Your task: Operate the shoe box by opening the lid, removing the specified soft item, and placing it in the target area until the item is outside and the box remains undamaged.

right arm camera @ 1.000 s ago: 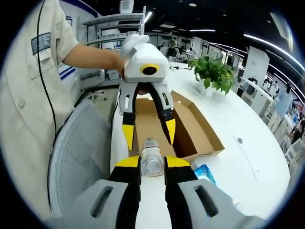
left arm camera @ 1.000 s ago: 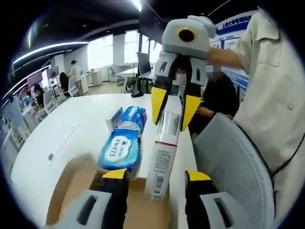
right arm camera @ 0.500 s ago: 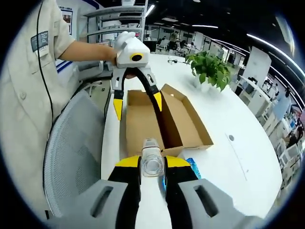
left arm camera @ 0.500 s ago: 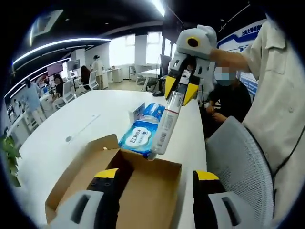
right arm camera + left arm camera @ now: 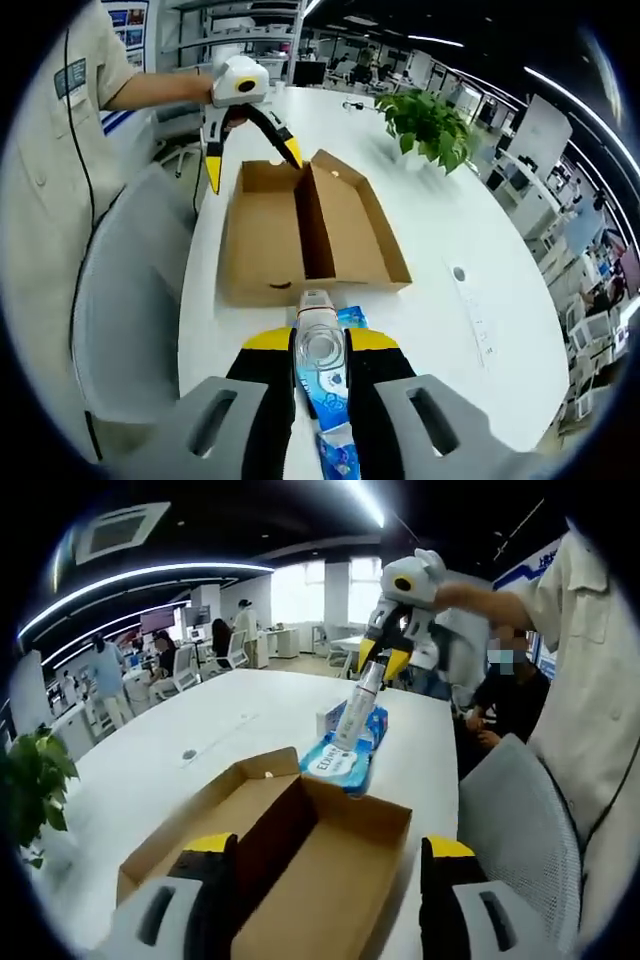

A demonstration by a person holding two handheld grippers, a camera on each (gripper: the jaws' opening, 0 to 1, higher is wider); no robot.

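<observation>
The right gripper (image 5: 320, 365) has carried the clear bottle (image 5: 357, 703) away from the shoe box (image 5: 300, 232) over the last second: earlier it hung just above the box's near edge, and now it is held upright beyond the box's far end, over the blue wipes pack (image 5: 343, 759) lying on the white table (image 5: 180, 750). Its jaws are closed on the bottle's neck. The left gripper (image 5: 325, 885) has drawn back to the box's other end, jaws spread and holding nothing. So the removal looks done, and the placing step is what remains. The box lies open with its lid folded flat, walls seemingly uncreased. Bare tabletop spreads left of the wipes, toward the potted plant (image 5: 430, 128); on the right the table edge and a mesh chair (image 5: 520, 825) are close.
</observation>
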